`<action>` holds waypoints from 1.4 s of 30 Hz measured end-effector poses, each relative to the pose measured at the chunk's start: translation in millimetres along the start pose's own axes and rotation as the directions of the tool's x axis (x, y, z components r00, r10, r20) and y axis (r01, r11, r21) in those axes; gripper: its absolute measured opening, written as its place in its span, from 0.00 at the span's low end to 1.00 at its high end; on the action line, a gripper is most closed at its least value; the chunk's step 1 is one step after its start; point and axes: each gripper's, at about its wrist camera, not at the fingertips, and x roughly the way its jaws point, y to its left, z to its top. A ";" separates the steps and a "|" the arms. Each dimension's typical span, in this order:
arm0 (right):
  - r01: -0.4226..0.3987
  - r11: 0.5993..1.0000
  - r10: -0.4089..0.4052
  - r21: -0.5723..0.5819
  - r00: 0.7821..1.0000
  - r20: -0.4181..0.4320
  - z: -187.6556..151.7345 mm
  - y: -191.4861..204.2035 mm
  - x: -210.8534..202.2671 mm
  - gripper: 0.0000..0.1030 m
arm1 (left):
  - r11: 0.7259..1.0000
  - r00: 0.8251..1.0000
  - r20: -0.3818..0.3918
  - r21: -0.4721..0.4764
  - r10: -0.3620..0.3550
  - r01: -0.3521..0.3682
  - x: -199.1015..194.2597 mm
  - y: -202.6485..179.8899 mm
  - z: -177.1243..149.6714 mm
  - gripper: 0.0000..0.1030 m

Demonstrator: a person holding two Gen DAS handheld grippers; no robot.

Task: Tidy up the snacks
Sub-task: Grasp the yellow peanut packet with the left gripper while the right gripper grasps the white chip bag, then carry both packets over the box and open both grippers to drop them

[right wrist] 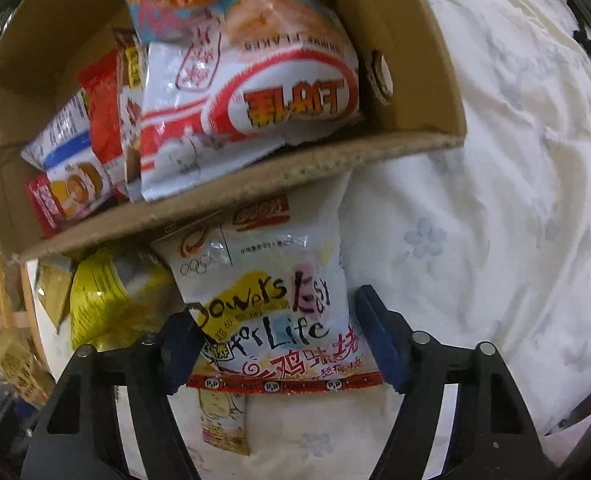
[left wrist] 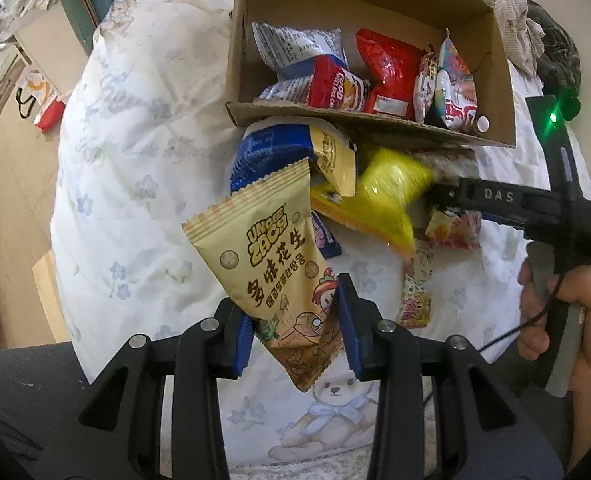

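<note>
The left gripper (left wrist: 297,320) held a tan peanut packet (left wrist: 271,264) off the bed (left wrist: 135,184), its blue fingers (left wrist: 349,320) pressed against the packet's lower half from both sides. The packet slanted up toward 11 o'clock from the fingers, with its crimped top edge free in the air.

Beyond it, at 12 o'clock in the left wrist view, stood an open cardboard box (left wrist: 499,64) on the floral bed cover. Inside it lay several snack bags: a white-and-blue one at the 10 o'clock corner, a red bag (left wrist: 391,76) near the middle, and a white shrimp-flakes bag (right wrist: 251,92) against the wall at 3 o'clock. More snacks were heaped on the bed just before the box's near wall, among them a yellow bag (left wrist: 383,192) and a blue packet (left wrist: 267,152).

The right gripper (right wrist: 275,344) pointed down over a white chicken-flavour snack bag (right wrist: 267,300) that lay on the bed, touching the box's near wall. Its fingers (right wrist: 379,340) straddled the bag's lower part; the one at 9 o'clock met the bag's edge, while whether the other pressed on it could not be told. A person's hand (left wrist: 567,320) gripped that gripper's handle at 3 o'clock in the left wrist view.
</note>
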 end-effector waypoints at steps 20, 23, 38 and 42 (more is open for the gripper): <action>-0.037 0.999 0.037 -0.001 0.996 0.082 -36.3 -5.6 -60.6 0.46 | 0.998 0.998 0.036 0.011 0.056 -0.056 -0.9 3.5 -2.2 0.32; -0.063 0.998 0.061 0.021 0.994 0.085 -47.4 -8.3 -65.2 0.46 | 0.997 0.996 0.053 0.025 0.067 -0.069 -4.6 2.5 -4.3 0.32; -0.188 0.982 0.188 -0.033 0.921 0.340 -79.5 -11.0 -132.5 0.46 | 0.992 0.988 0.094 -0.048 0.123 -0.119 -12.5 24.0 -4.2 0.32; -0.203 0.977 0.211 -0.061 0.899 0.385 -83.7 -6.5 -145.4 0.46 | 0.990 0.981 0.141 -0.056 0.135 -0.128 -21.0 26.0 -2.7 0.32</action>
